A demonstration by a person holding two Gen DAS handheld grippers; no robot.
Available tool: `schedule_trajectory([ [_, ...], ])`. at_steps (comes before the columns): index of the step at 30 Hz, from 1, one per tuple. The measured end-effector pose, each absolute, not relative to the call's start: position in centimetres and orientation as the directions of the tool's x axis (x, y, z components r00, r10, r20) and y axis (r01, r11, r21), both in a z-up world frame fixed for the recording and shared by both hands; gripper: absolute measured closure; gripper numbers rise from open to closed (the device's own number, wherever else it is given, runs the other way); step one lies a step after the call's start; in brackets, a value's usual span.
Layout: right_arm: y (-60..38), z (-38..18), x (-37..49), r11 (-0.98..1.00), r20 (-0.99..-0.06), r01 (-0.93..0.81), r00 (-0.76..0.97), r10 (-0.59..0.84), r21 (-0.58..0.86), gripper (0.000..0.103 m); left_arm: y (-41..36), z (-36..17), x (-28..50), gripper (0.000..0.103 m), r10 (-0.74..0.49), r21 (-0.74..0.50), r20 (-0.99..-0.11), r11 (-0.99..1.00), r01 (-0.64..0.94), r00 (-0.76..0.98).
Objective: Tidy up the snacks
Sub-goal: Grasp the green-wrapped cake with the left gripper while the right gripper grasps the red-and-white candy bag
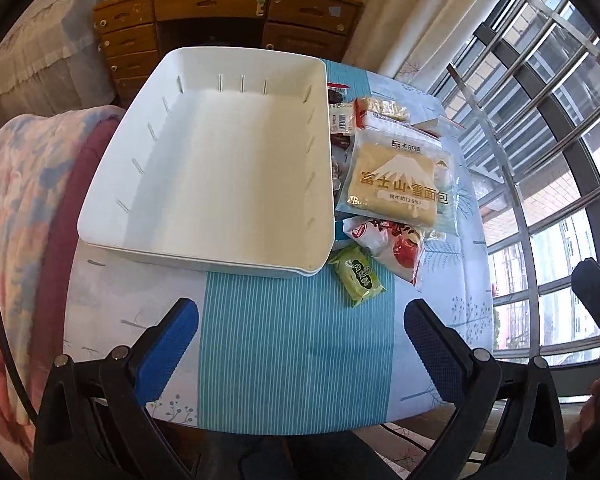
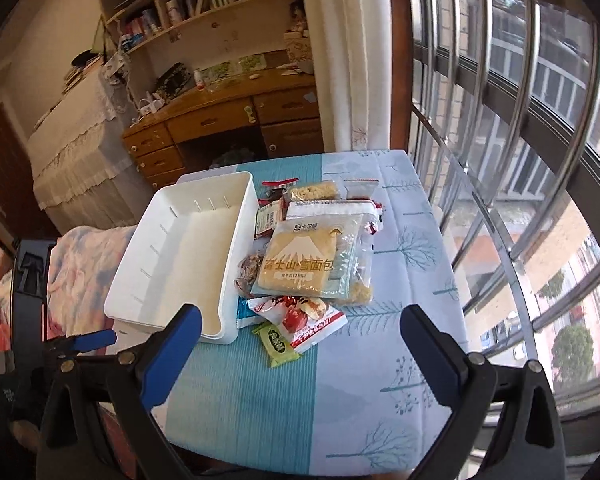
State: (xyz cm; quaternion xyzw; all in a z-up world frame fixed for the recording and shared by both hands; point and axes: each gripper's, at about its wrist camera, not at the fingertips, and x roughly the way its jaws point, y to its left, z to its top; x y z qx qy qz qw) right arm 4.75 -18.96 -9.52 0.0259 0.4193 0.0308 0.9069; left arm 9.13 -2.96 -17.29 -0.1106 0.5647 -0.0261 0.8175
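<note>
Room: bedroom corner, wooden desk with drawers (image 2: 220,128) at the back, barred window (image 2: 520,160) on the right, floral quilt (image 1: 16,208) off to the left.
Table: small top under a blue and white tree-print cloth (image 1: 292,340) with a ribbed turquoise stripe down the middle. Everything for the job sits on it.
Bin: big white rectangular plastic bin (image 1: 204,168) with little slots in its walls, nothing in it. It takes up the left half of the table, touching the snack pile, so I'd guess that's where the snacks go.
Snack pile: heaped just right of the bin, nothing sorted yet, so we're at the very start.
Bread: largest pack, clear bag of pale yellow bread with a mountain printed on it (image 1: 400,184), lying on top of the heap.
Red-white pack: crinkly white and red snack bag (image 1: 396,248), partly under the bread's near edge.
Green pack: small green wrapped cake (image 1: 356,276), nearest the grippers and lying clear of the rest, so probably the easiest first grab.
Left gripper (image 1: 300,344): blue-padded jaws spread wide, holding nothing, hovering over the near table edge.
Right gripper (image 2: 300,344): same deal, wide apart and empty, aimed toward the pile.
</note>
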Motion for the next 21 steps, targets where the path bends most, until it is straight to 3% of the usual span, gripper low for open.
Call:
schedule_trajectory([
  [10,-19.7,-15.5,6.6,0.948,-0.736,-0.315,0.653,0.180,-0.047,0.003,-4.0,-21.2,9.6,0.001,-0.147,-0.247,-0.915,0.940,-0.234,0.375],
  [14,-20.2,-18.2,7.5,0.928,-0.752,-0.372,0.617,0.232,-0.019,0.003,-3.9,-23.6,9.5,0.001,-0.196,-0.306,-0.922,0.899,-0.315,0.335],
  [21,-20.4,-22.2,8.2,0.894,-0.764,-0.448,0.571,0.300,0.016,0.003,-4.3,-27.0,10.0,0.001,-0.209,-0.302,-0.940,0.880,-0.368,0.270],
])
